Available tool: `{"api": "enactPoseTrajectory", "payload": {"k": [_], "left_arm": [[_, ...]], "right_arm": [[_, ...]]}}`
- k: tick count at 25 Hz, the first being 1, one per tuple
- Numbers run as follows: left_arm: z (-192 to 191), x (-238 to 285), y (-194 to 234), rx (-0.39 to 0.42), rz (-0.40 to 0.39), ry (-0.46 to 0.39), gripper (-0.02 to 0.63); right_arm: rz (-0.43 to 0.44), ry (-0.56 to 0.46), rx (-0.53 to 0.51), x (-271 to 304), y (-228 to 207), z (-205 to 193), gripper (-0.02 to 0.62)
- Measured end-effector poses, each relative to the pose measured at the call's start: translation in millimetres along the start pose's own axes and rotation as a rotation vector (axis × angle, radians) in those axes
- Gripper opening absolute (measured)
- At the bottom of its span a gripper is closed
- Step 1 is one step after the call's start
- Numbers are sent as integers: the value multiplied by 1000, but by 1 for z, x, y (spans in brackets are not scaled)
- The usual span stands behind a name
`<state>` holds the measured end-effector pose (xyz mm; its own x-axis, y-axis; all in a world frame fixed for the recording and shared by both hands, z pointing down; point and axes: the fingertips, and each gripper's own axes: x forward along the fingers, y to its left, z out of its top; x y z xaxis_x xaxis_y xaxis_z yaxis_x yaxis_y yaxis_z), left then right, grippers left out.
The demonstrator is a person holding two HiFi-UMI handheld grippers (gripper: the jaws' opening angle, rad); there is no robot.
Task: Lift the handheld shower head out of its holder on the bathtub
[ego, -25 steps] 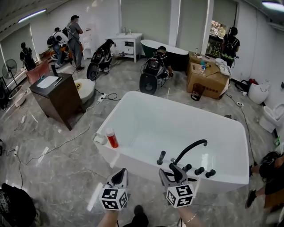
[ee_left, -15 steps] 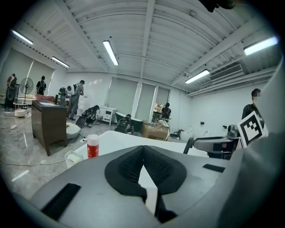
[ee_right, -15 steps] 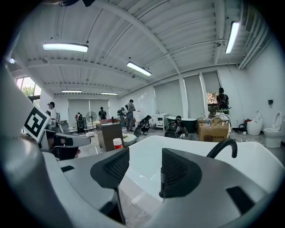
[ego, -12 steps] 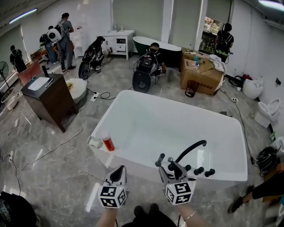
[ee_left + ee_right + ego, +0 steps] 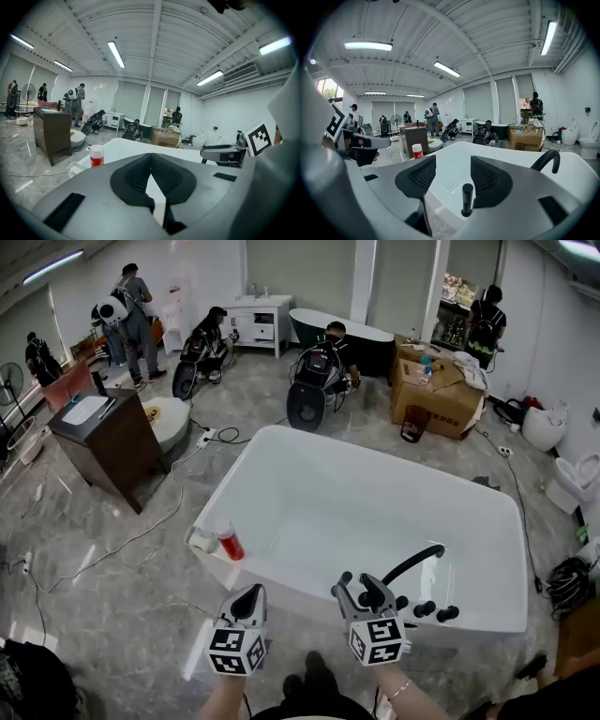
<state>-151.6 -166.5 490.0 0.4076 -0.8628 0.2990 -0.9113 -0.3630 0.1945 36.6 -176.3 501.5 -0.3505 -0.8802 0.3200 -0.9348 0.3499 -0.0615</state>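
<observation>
My right gripper (image 5: 447, 177) is open. The handheld shower head (image 5: 466, 198) stands upright on the bathtub (image 5: 232, 486) rim, just ahead and in line with the gap. My left gripper (image 5: 151, 158) is closed, empty and farther off.

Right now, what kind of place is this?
Likely a bathroom-fixture showroom or workshop, not a home: a white bathtub stands alone mid-room, a dark tub sits by the far wall, and a toilet is at the right edge.

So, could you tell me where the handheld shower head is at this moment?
The handheld shower head stands upright on the bathtub rim in the right gripper view, just beyond the open right gripper, left of the curved black spout.
</observation>
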Motion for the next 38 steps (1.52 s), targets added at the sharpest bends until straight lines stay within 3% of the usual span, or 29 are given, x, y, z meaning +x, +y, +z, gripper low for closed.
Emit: {"api": "enactPoseTrajectory", "payload": {"k": [19, 38], "left_arm": [[-19, 119, 30, -20, 45, 69, 17], [-63, 198, 73, -51, 98, 132, 17]], "right_arm": [[31, 120, 4, 130, -71, -57, 232], [58, 297, -3, 238, -94, -164, 238]]}}
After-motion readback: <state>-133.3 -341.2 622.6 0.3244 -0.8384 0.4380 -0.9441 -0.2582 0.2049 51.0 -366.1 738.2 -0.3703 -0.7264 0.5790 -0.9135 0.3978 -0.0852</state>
